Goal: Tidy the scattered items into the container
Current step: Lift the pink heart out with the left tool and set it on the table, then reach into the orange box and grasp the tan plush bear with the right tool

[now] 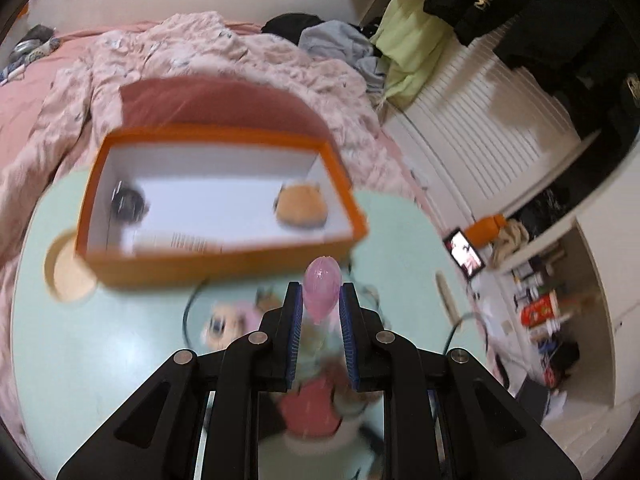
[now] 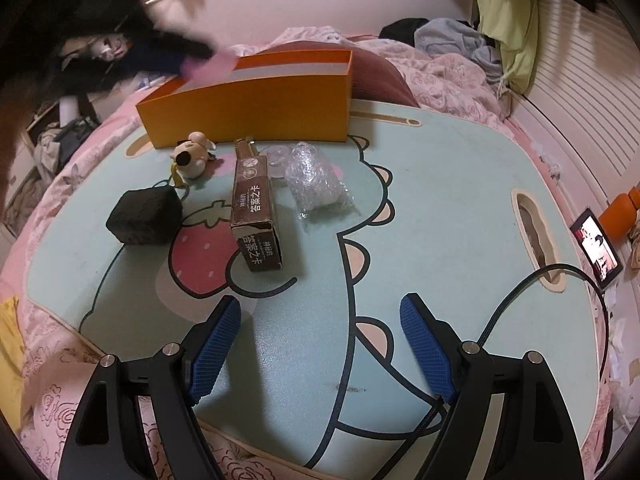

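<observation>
The left gripper [image 1: 320,300] is clamped on a pink egg-shaped item [image 1: 320,290], long axis along the fingers, held above the table just short of the orange box's [image 1: 224,258] near wall. The box lies ahead at the table's [image 2: 440,208] far edge. The right gripper [image 2: 320,344] hangs released, empty, over the near edge.

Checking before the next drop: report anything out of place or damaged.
Still loose on the tray table: black block, plush dog, brown box lying on its side, bubble-wrap bundle. No damage visible.
</observation>
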Tool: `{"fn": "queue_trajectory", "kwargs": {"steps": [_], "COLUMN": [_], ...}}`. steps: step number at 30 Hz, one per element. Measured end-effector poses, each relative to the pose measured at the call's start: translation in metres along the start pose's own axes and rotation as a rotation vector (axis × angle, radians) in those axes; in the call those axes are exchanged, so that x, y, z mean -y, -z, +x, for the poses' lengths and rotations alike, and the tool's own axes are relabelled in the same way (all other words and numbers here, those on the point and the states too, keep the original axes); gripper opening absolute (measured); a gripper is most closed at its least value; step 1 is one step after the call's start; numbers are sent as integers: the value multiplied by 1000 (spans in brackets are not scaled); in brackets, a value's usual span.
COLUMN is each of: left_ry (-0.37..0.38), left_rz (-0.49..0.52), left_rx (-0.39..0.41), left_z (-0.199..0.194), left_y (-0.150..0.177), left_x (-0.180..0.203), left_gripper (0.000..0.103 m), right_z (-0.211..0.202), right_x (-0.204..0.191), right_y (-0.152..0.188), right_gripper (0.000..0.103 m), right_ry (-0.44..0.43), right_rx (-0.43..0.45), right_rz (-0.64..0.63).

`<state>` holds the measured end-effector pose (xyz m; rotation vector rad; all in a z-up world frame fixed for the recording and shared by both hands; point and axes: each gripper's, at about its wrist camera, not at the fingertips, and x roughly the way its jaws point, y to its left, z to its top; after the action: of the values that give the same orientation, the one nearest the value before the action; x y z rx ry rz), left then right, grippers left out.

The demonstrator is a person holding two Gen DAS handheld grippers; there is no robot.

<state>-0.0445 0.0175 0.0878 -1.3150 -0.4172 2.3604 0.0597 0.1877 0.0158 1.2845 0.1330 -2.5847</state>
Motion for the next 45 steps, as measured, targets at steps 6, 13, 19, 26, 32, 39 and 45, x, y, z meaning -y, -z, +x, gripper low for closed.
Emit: {"fn": "queue_trajectory", "kwargs": {"steps": [6, 13, 19, 26, 32, 39, 45], "left_ry": [4, -60, -118, -255, -412, -441, -443], "left_rz": [-28, -26, 12, 28, 103, 126, 122], "left_rx": [-16, 80, 114, 160, 164, 122, 108], "left_z": [5, -8, -24, -39, -33, -14, -5], "left_y": [34, 50, 76, 116, 137, 137, 138], "left_x": [-17, -18, -11, -10, -10, -13, -14], "left_gripper": [20, 63, 68, 68, 68, 68, 81], "right_z": [2, 2, 2, 0, -16, -24, 19], "right_x": [-1, -1, -1, 2, 5, 16, 2], "right_y": [0, 0, 0, -2, -23, -102, -197], "right_gripper": [83, 83, 83, 82, 82, 50, 36], "right_ry": [12, 13, 13, -7, -11, -61, -98], "right_rx": [-5, -5, -5, -10, 56, 118, -32], "right_rz": [-11, -13, -13, 3, 19, 5, -73]}}
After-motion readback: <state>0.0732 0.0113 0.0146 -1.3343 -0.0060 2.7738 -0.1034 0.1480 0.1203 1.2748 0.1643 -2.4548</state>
